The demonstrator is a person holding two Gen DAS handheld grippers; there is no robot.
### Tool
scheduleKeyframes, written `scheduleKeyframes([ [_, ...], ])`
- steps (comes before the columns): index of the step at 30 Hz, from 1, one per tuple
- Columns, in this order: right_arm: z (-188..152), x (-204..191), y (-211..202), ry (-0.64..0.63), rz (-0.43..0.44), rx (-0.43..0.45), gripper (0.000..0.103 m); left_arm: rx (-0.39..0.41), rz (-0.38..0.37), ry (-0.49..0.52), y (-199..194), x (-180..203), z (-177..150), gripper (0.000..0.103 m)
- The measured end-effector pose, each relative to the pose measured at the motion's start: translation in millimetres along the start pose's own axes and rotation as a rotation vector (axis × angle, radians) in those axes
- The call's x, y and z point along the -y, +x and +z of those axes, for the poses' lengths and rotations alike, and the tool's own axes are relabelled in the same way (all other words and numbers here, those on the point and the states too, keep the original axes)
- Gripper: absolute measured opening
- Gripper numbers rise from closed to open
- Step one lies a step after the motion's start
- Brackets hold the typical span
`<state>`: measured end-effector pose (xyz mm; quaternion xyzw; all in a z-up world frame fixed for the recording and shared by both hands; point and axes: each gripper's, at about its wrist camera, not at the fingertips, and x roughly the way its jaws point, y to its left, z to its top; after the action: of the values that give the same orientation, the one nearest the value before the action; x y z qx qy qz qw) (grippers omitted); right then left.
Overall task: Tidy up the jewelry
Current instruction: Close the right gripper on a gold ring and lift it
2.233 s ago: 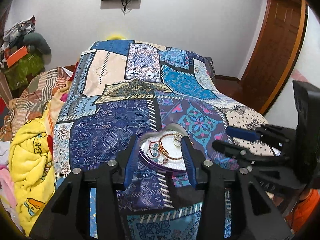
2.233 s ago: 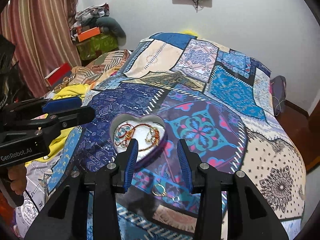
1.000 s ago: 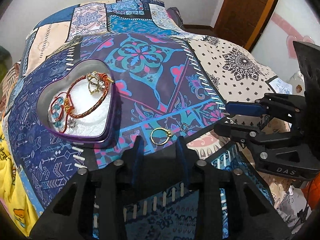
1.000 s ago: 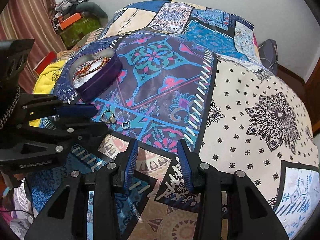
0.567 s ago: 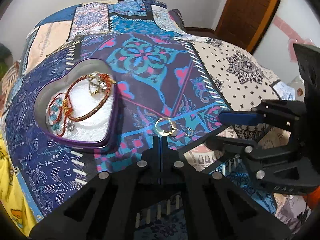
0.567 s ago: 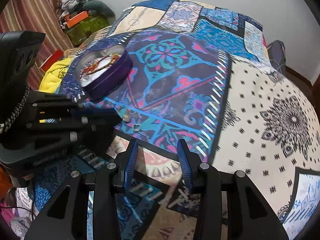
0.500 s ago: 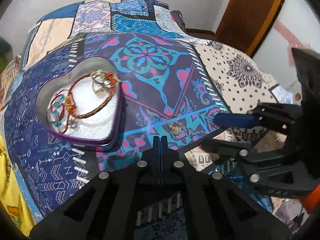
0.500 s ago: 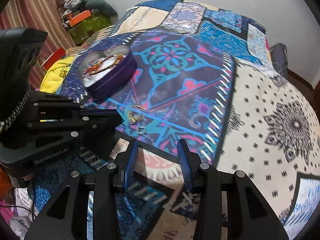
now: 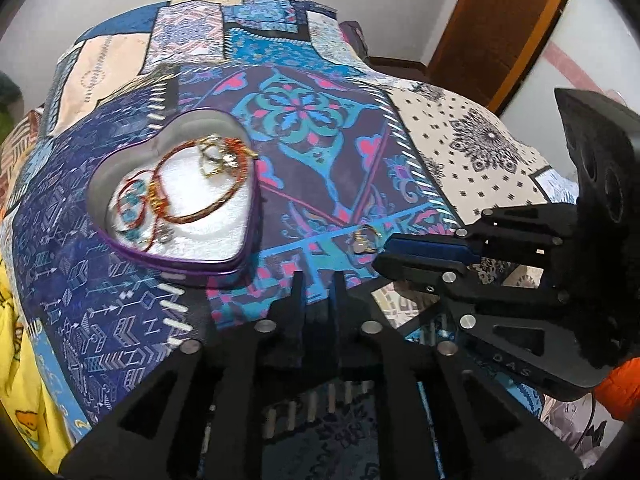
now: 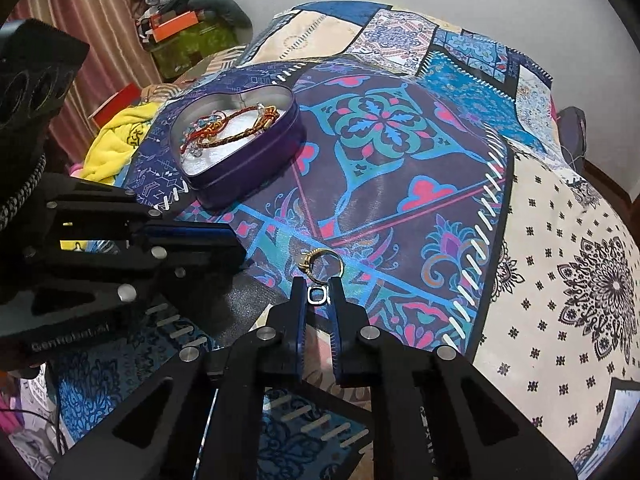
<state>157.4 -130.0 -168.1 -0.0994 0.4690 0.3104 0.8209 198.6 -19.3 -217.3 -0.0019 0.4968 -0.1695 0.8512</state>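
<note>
The right tongs (image 10: 318, 286), just closed, pinched a small silver ring (image 10: 317, 295) at lower centre, a gold ring (image 10: 323, 261) just beyond. The left tongs (image 9: 318, 280), marked "GenRobot.AI", stood narrowly parted, empty. The heart-shaped tin (image 10: 236, 136) sat upper left on the bed (image 10: 560, 240).

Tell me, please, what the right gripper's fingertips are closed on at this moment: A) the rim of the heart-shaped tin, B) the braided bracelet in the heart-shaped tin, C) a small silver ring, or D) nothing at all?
C: in the right wrist view the right gripper pinches a small silver ring at its tips, just in front of the gold ring lying on the bedspread; the heart-shaped tin sits apart.
</note>
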Motion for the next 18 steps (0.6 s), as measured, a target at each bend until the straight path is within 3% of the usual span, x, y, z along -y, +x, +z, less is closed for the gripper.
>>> scheduleKeyframes([
  [8, -4.0, 27.9, -19.9, 0.093, -0.021, 0.034, 0.009, -0.017, 0.011, 0.048, 16.3, 20.9, 10.9, 0.021],
  [12, -5.3, 37.1, -26.4, 0.129, -0.03, 0.045, 0.009, -0.018, 0.015, 0.054, 23.8, 27.7, 18.2, 0.031],
  [18, -9.7, 44.9, -33.7, 0.165, -0.035, 0.061, 0.009, -0.007, 0.066, 0.084, 32.7, 37.3, 24.3, 0.029],
])
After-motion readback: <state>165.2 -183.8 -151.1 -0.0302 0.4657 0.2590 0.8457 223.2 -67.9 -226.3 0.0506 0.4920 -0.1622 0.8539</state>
